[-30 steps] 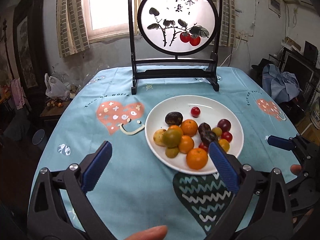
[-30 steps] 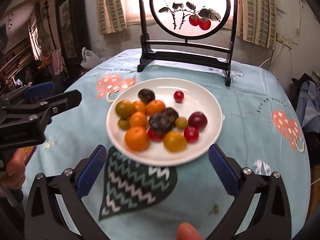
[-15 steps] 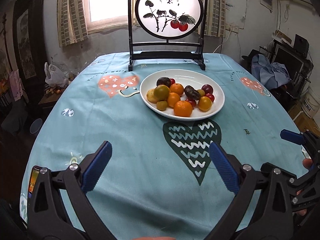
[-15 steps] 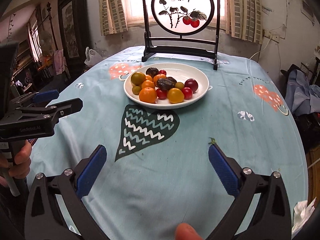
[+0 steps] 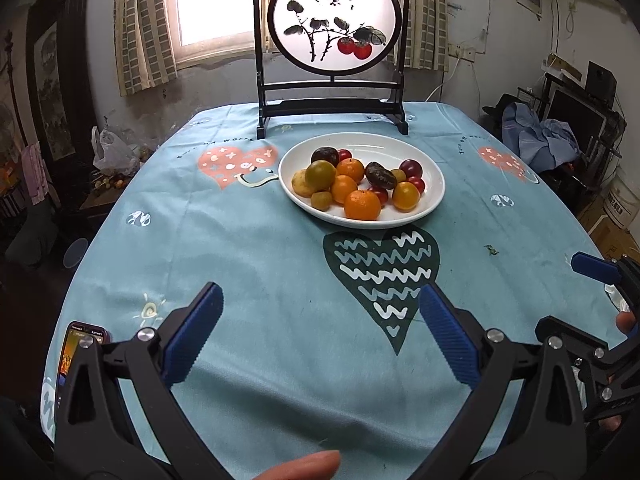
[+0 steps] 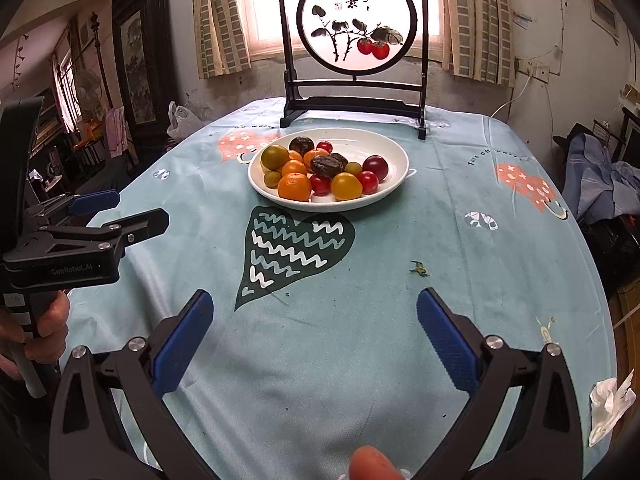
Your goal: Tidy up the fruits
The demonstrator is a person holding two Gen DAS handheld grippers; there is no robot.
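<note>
A white plate (image 5: pixel 416 152) stands on the far half of the table, also in the right wrist view (image 6: pixel 396 152). It holds several fruits: oranges (image 5: pixel 362 204), a green citrus (image 5: pixel 320 174), dark wrinkled fruits (image 5: pixel 380 174), red and yellow tomatoes (image 5: pixel 405 196). My left gripper (image 5: pixel 320 328) is open and empty, low over the near table. My right gripper (image 6: pixel 314 328) is open and empty, also well short of the plate. Each gripper shows at the edge of the other's view.
A round painted screen on a black stand (image 5: pixel 334 28) stands behind the plate. A phone (image 5: pixel 78 350) lies at the near left table edge. A crumpled tissue (image 6: pixel 610 404) lies near right. A small green stem scrap (image 6: pixel 418 269) lies on the teal cloth.
Both grippers have drawn back from just over the plate to the near side of the table. The plate and fruits stayed in place. Both stayed open.
</note>
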